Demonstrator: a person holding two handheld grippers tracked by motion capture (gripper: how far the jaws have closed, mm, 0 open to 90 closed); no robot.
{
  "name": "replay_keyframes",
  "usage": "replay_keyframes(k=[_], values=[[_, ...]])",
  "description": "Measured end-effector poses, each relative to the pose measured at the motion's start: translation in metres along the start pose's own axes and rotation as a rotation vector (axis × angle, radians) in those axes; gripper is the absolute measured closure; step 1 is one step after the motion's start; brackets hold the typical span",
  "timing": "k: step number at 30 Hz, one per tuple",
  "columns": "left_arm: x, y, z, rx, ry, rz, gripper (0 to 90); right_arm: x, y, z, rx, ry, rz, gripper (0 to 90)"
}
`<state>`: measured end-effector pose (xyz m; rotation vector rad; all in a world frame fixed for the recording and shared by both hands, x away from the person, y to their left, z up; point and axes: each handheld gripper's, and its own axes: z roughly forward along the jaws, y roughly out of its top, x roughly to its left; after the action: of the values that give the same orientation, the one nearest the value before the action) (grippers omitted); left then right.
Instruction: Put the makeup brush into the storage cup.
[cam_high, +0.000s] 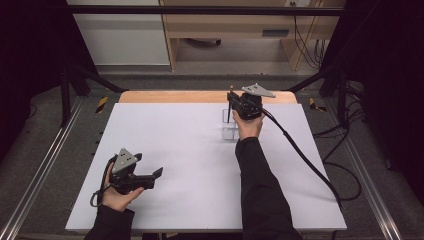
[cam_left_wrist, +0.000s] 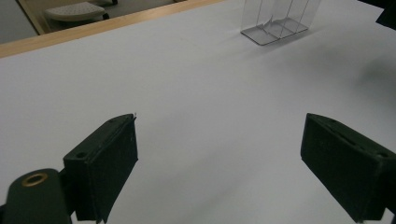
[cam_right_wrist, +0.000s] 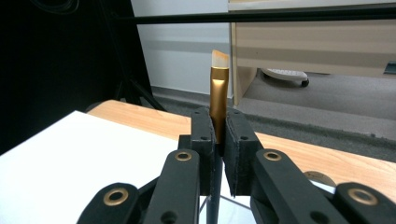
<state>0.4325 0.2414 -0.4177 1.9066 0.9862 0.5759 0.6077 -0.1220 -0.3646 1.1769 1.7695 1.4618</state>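
Brush held over the clear organizer, not yet in it.
Your right gripper (cam_high: 231, 106) is clamped on the brush (cam_right_wrist: 218, 91), bristles up, above the organizer (cam_left_wrist: 275, 23) at the mat's far side; lowering it in remains. Left gripper (cam_left_wrist: 219, 163) rests wide apart, empty. Target compartment hidden behind the jaws.
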Motion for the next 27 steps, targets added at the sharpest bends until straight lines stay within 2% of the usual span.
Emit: replay_keyframes(k=[13,18,27], values=[[0.0,0.0,0.0,-0.002,0.0,0.0,10.2,0.003,-0.008,0.005,0.023,0.0,0.007,83.7],[-0.001,0.0,0.0,0.001,0.0,0.002,10.2,0.0,-0.017,0.003,0.025,-0.001,0.028,83.7],[-0.001,0.0,0.001,0.005,0.0,0.005,10.2,-0.003,-0.026,0.003,0.039,0.003,0.035,83.7]])
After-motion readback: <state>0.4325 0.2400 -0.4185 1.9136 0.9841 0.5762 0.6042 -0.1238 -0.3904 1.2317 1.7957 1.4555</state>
